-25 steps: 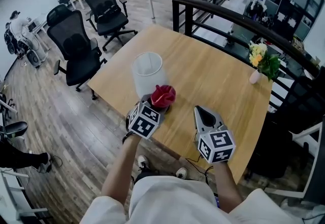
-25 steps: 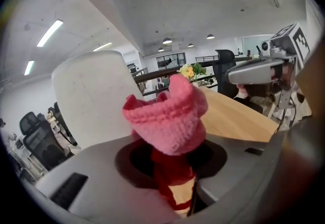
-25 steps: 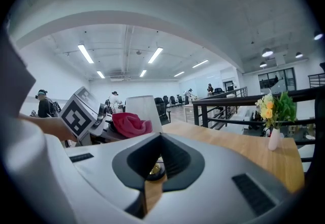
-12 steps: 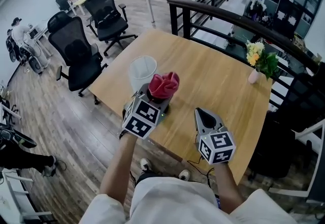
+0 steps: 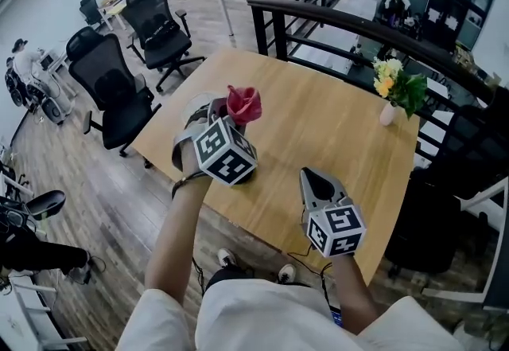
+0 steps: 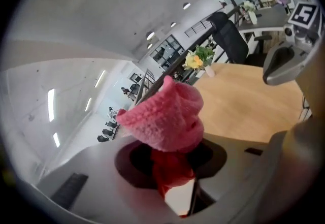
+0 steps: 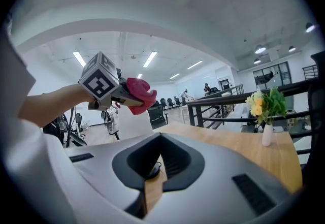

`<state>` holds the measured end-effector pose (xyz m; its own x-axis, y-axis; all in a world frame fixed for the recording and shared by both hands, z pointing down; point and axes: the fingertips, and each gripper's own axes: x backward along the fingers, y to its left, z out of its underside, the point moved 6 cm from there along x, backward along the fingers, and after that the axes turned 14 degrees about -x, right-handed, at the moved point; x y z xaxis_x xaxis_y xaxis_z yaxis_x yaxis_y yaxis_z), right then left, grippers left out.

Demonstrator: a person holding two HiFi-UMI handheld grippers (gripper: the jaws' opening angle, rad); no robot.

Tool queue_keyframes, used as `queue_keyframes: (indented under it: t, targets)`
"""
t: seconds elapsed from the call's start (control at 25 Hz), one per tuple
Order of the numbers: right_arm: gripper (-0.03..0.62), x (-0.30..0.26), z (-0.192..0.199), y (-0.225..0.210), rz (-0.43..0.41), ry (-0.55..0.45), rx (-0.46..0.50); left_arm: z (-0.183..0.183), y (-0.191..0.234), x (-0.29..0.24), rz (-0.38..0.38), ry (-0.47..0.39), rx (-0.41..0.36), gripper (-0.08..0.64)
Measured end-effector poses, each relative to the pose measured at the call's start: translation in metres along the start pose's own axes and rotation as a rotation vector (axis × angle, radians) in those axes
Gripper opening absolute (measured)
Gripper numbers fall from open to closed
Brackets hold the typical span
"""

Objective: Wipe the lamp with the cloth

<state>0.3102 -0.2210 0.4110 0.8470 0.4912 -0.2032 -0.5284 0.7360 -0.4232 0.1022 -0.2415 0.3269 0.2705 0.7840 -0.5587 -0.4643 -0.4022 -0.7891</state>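
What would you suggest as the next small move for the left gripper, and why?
Probably lower the left gripper until the cloth touches the lamp: its jaws clamp the cloth, which hangs in the air above the lamp, apart from it.

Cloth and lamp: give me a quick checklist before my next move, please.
1. Cloth gripped by left gripper: ok, jaws shut on it.
2. Cloth touching lamp: not ok, held above the shade.
3. Lamp upright: cannot tell, the left gripper hides most of it.
4. Right gripper free: ok, shut and empty, over the table near its front edge.
5. Vase clear of the work: ok, at the far corner.
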Motion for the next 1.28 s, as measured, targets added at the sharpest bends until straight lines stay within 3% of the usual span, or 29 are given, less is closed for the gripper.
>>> queue_keyframes:
  t: [0.16,0.24,0.44,0.6,0.76,1.08,1.28]
  targets:
    - [0.012,0.003,0.002,-0.013,0.018,0.015,-0.014,-0.003,-0.023,-0.018,0.029,0.125,-0.132,0.17]
    - [0.012,0.003,0.005,-0.015,0.021,0.022,-0.019,-0.002,-0.029,-0.022,0.005,0.175,-0.183,0.17]
    - [0.012,0.006,0.011,-0.017,0.026,0.037,-0.029,-0.003,-0.039,-0.027,-0.069,0.242,-0.321,0.17]
    - [0.012,0.01,0.014,-0.022,0.037,0.041,-0.032,0.002,-0.063,-0.034,-0.048,0.28,-0.437,0.17]
    - [0.012,0.014,0.018,-0.025,0.05,0.043,-0.038,0.01,-0.086,-0.04,0.018,0.298,-0.464,0.17]
    - [0.012,0.021,0.022,-0.019,0.08,0.046,-0.035,0.014,-0.115,-0.049,0.14,0.267,-0.44,0.169]
    - [0.012,0.027,0.019,-0.012,0.123,0.042,-0.006,0.018,-0.147,-0.05,0.243,0.203,-0.424,0.169]
